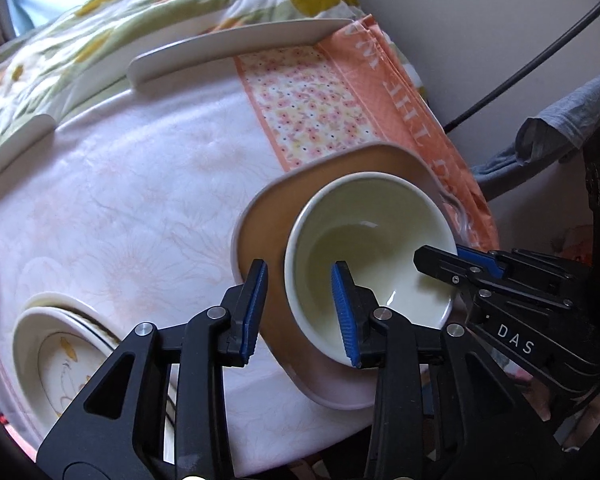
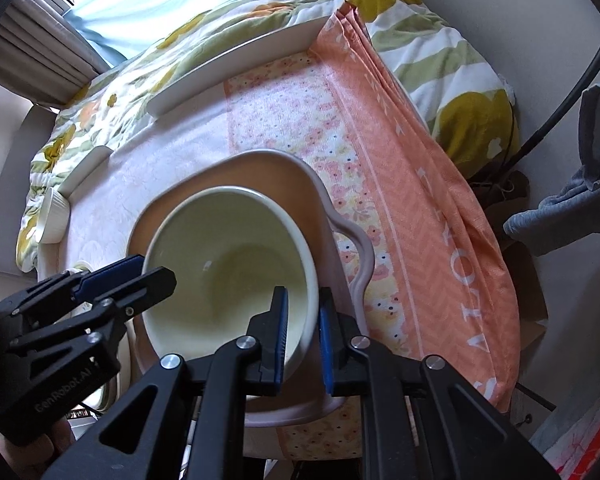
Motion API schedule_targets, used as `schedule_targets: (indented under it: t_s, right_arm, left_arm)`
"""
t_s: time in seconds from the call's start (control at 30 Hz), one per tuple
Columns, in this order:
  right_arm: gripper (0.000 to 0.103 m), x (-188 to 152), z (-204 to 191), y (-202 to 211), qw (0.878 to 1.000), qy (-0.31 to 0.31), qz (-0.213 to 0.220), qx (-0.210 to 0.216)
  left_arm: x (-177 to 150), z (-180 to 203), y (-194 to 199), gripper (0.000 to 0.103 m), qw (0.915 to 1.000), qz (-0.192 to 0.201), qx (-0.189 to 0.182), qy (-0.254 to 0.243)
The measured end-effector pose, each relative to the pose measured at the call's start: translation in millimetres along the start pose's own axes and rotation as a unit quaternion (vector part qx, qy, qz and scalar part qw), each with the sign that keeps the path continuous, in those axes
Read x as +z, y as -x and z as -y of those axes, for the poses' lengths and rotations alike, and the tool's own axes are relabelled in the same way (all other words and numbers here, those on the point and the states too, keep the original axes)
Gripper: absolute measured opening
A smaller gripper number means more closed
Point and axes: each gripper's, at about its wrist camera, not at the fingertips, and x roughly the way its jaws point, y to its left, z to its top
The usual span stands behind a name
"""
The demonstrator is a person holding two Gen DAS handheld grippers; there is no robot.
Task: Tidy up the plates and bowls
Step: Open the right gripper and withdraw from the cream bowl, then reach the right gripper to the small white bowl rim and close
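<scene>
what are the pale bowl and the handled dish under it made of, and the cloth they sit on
Pale bowl: looks like glazed ceramic, with glossy highlights on its smooth inside. Handled dish under it: probably glazed stoneware or ceramic, with a thick rounded rim, a tan inside and a pale outside. Cloth: a woven fabric, matte, with a faint floral print and soft creases.

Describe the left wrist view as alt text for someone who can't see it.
A cream bowl sits in a tan dish on a cloth-covered table. The left gripper straddles the bowl's near rim, jaws apart, while the right gripper pinches its far rim. Stacked plates lie lower left.
</scene>
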Motion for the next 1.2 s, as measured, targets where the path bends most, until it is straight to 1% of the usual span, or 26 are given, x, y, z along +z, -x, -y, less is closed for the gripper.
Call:
schedule_targets:
  t_s: [0.1,0.2,0.33,0.37,0.43,0.47,0.5,0.53,0.57,0.6,0.63,0.67,0.7,0.73,0.77,0.83,0.87,0.93,1.0,1.03,1.07,1.1,1.13,1.2]
  right_arm:
    - [0.013,0,0,9,1.0,-0.002,0.006,-0.002]
    - [0.013,0,1,29,1.0,0.0,0.024,0.003]
    - [0.013,5,-2,66,0.998,0.018,0.059,0.028]
    - [0.013,7,-5,73,0.997,0.025,0.067,0.032]
    - [0.013,13,-16,93,0.993,0.055,0.09,0.045]
    - [0.013,16,-24,102,0.991,0.074,0.102,0.054]
    - [0.015,20,-34,111,0.986,0.098,0.115,0.066]
    - [0.02,22,-44,118,0.982,0.119,0.124,0.074]
    - [0.04,25,-56,124,0.978,0.141,0.133,0.079]
    - [0.056,28,-70,129,0.972,0.165,0.143,0.086]
    - [0.092,30,-84,133,0.965,0.186,0.156,0.096]
    - [0.103,31,-94,134,0.96,0.2,0.166,0.105]
    - [0.103,34,-111,137,0.95,0.221,0.181,0.122]
    - [0.103,35,-121,137,0.945,0.233,0.186,0.132]
    - [0.103,39,-139,137,0.936,0.253,0.194,0.148]
    - [0.103,44,-169,133,0.922,0.292,0.19,0.169]
    - [0.103,47,-182,132,0.919,0.307,0.181,0.17]
    - [0.103,58,-220,120,0.914,0.336,0.156,0.167]
    - [0.103,66,-253,109,0.91,0.349,0.153,0.166]
    - [0.103,68,-269,104,0.905,0.359,0.157,0.164]
    - [0.103,73,-292,92,0.898,0.376,0.16,0.165]
    - [0.103,77,-306,82,0.896,0.383,0.152,0.165]
    - [0.103,83,-321,69,0.897,0.386,0.137,0.166]
    - [0.103,94,-353,34,0.9,0.389,0.096,0.172]
  left_arm:
    - [-2,-2,4,0.031,1.0,0.001,-0.006,0.005]
    - [-3,-3,17,0.031,0.9997,0.014,-0.016,0.013]
    - [-7,-11,58,0.031,0.9977,0.057,-0.023,0.027]
    - [-10,-17,76,0.031,0.9959,0.08,-0.021,0.037]
    - [-16,-27,103,0.037,0.9918,0.113,-0.018,0.056]
    - [-21,-33,120,0.054,0.9883,0.135,-0.014,0.069]
    - [-27,-42,140,0.08,0.9832,0.161,-0.003,0.086]
    - [-34,-50,157,0.092,0.977,0.186,0.009,0.104]
    - [-40,-56,171,0.103,0.9711,0.207,0.019,0.118]
    - [-48,-65,188,0.103,0.9629,0.232,0.028,0.135]
    - [-53,-74,199,0.103,0.9574,0.245,0.036,0.149]
    - [-59,-85,210,0.103,0.952,0.252,0.046,0.168]
    - [-62,-96,217,0.103,0.9485,0.254,0.053,0.182]
    - [-68,-108,223,0.103,0.9433,0.256,0.063,0.201]
    - [-75,-122,230,0.103,0.9366,0.26,0.074,0.223]
    - [-87,-146,240,0.103,0.9233,0.268,0.091,0.26]
    - [-93,-158,243,0.103,0.9176,0.271,0.095,0.275]
    - [-108,-190,251,0.103,0.9028,0.276,0.1,0.314]
    - [-119,-221,252,0.103,0.8907,0.27,0.098,0.352]
    - [-122,-236,252,0.103,0.8848,0.271,0.095,0.367]
    - [-125,-256,250,0.102,0.8756,0.275,0.096,0.385]
    - [-127,-267,247,0.1,0.8714,0.274,0.1,0.395]
    - [-127,-286,242,0.097,0.8658,0.27,0.106,0.408]
    - [-127,-317,231,0.087,0.859,0.263,0.108,0.426]
